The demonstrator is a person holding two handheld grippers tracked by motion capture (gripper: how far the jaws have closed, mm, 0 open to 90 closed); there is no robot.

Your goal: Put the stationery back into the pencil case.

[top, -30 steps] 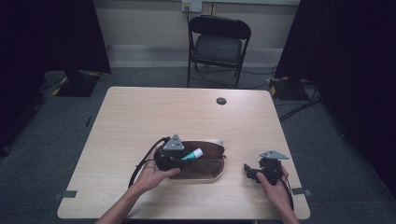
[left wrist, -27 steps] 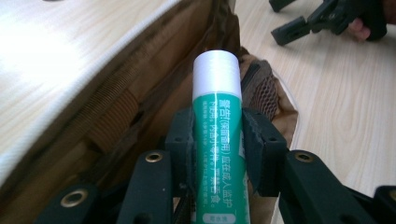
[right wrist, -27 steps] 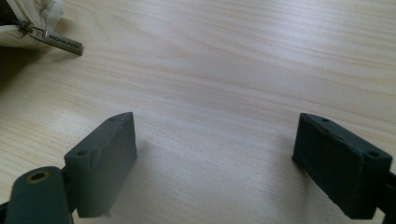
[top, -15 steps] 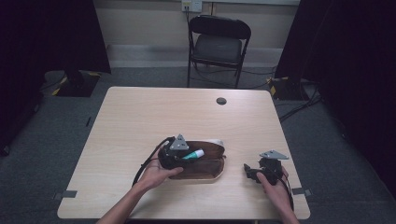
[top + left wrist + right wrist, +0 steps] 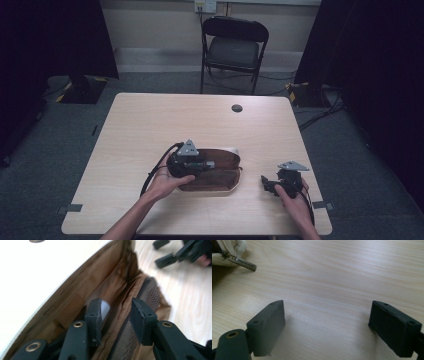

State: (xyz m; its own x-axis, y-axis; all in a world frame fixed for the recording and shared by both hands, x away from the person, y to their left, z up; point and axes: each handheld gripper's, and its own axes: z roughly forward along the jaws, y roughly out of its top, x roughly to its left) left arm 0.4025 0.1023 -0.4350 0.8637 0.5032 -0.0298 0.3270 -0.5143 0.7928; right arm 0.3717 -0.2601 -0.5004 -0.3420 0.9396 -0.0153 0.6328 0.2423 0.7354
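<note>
Item 1. Open cream-edged pouch with brown fabric lining point(image 5: 220, 172): it is seen at lower centre of the high view, lying on the pale wood-grain surface point(image 5: 150, 120) with its mouth spread. In the left gripper view the lining is seen folded into pleats, with a mesh pocket point(image 5: 150, 293) toward the right of the frame.

Item 2. Left gripper point(image 5: 192, 162): it is held over the left half of the pouch, and in its own view its jaws are seen lowered into the opening. The jaws are set at a moderate gap with nothing clamped between them. A small white object point(image 5: 105, 308) is seen just behind the left jaw, low in the lining; its identity cannot be told. It is judged that the gripper is placed so that something can be set into or taken out of the pouch.

Item 3. Right gripper point(image 5: 280, 184): it is seen at lower right of the high view, resting on the surface, near the pouch but apart from it. In its own view the jaws are spread wide over bare wood, with nothing between them. It is judged to be parked out of the way.

Item 4. Metal zip pull point(image 5: 243, 263): it is seen at upper left of the right gripper view, lying flat on the surface off the pouch's cream end.

Item 5. Black folding chair point(image 5: 234, 50) and small dark disc point(image 5: 237, 108): both are noted at upper centre of the high view, the chair beyond the far edge, the disc on the surface.
</note>
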